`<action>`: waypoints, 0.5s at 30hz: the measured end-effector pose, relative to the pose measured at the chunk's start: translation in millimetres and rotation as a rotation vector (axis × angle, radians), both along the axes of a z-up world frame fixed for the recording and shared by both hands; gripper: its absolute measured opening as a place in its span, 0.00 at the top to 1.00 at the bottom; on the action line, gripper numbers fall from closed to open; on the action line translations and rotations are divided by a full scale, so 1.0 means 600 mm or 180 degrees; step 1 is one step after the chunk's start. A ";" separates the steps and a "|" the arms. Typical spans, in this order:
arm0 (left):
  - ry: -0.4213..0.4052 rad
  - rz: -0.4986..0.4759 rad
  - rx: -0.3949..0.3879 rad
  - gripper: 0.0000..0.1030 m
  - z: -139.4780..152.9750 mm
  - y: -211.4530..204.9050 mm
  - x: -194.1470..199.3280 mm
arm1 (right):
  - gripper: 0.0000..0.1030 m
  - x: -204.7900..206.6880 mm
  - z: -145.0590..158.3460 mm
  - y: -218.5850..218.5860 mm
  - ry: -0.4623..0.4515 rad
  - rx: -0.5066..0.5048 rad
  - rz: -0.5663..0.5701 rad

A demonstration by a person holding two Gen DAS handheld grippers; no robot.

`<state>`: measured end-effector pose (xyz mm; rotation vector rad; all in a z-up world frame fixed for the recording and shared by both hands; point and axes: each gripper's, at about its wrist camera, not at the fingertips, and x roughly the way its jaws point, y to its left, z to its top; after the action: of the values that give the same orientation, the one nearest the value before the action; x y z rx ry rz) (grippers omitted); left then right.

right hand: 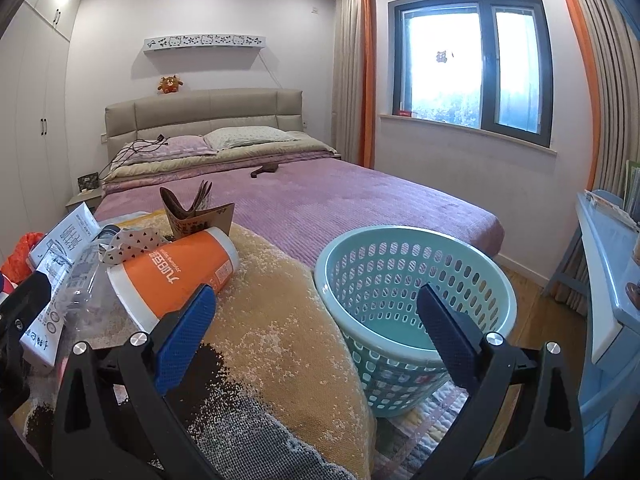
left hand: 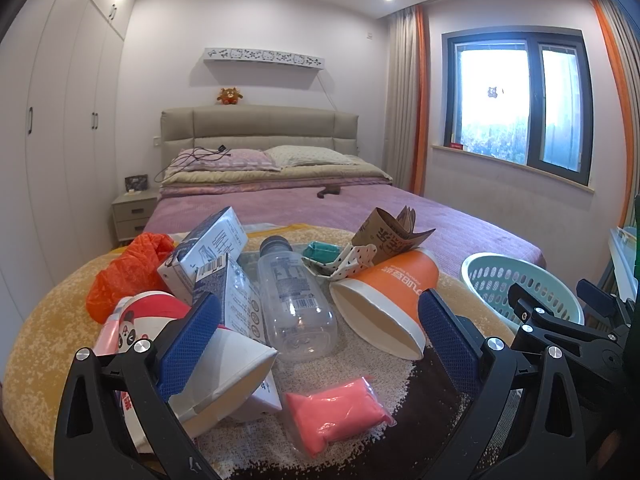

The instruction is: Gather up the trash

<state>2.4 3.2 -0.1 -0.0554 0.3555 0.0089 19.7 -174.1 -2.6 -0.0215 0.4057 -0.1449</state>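
**Trash piled on a blanket, basket waiting empty**

A purple bed filled the middle of both views, with a yellow blanket spread across the lower half. At lower right in the right wrist view stood a mint laundry basket, nothing visible inside it.

The trash lay heaped at centre in the left wrist view: an orange paper cup on its side with Chinese print too distorted to read, a clear plastic bottle with a barcode label, a white carton showing a barcode, an orange plastic bag at left, and a pink packet nearest the camera.

The left gripper stood spread wide over the pile, holding nothing. The right gripper was likewise wide apart and empty, framing the blanket edge and basket.
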 end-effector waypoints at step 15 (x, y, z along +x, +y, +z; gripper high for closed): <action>0.0001 0.0002 -0.0001 0.07 0.000 -0.001 -0.001 | 0.07 -0.001 0.000 -0.001 -0.0003 0.0005 -0.0006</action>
<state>2.0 2.5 0.0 -0.0557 0.3557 0.0096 19.2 -174.8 -2.8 -0.0195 0.4048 -0.1466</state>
